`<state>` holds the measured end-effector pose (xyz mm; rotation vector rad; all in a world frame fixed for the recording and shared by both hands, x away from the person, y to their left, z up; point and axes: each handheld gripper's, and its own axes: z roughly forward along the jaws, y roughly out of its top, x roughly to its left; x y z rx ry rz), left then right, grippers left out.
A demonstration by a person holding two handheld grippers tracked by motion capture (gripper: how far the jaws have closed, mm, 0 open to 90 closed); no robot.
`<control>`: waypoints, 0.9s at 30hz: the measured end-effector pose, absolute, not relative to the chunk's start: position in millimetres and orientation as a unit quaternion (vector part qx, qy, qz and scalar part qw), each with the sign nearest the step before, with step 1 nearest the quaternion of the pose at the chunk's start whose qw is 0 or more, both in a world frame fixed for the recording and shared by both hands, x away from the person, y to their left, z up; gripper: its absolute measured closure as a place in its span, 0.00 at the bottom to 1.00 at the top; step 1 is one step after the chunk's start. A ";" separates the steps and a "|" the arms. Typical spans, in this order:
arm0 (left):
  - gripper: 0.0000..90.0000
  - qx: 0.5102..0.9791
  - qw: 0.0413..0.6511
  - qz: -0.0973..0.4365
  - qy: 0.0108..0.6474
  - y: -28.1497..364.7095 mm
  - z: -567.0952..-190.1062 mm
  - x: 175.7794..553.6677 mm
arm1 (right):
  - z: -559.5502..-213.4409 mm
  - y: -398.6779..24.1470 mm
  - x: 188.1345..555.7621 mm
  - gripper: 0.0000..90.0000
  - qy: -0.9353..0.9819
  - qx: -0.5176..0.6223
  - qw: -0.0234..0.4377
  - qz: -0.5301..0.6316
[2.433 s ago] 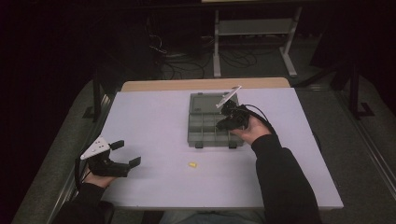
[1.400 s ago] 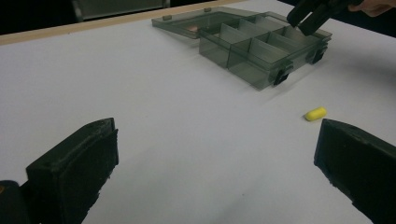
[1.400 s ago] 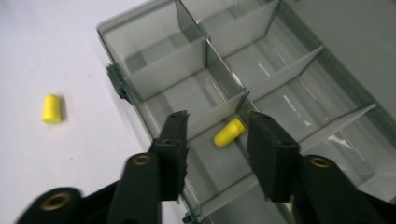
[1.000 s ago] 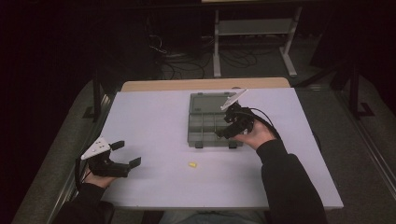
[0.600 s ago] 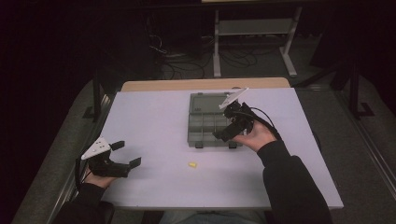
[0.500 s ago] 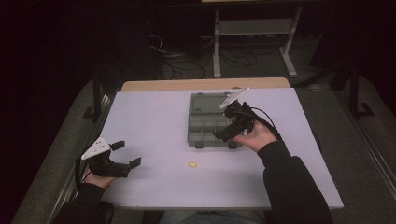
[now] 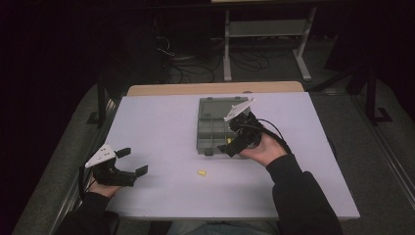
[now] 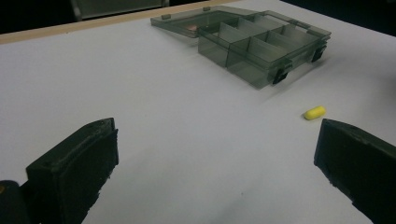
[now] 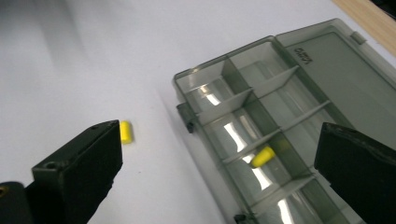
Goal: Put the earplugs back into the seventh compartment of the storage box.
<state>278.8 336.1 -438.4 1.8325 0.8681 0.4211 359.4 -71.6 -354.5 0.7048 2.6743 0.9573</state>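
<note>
Table: white top, wooden edge at 12 o'clock, dark room beyond.
Organizer box: lid open, one yellow earplug in a compartment.
Loose earplug: 6 o'clock of the box.
Right gripper: wide, empty, just opened.
Left gripper: wide, empty.

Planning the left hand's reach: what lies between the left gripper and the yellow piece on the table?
Nothing: in the left gripper view only bare white table separates the open left gripper from the yellow piece.
</note>
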 end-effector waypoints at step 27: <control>0.00 0.763 0.509 0.174 0.358 335.7 -438.3 278.6 | -406.5 -27.5 341.9 0.01 0.935 0.186 0.067 0.295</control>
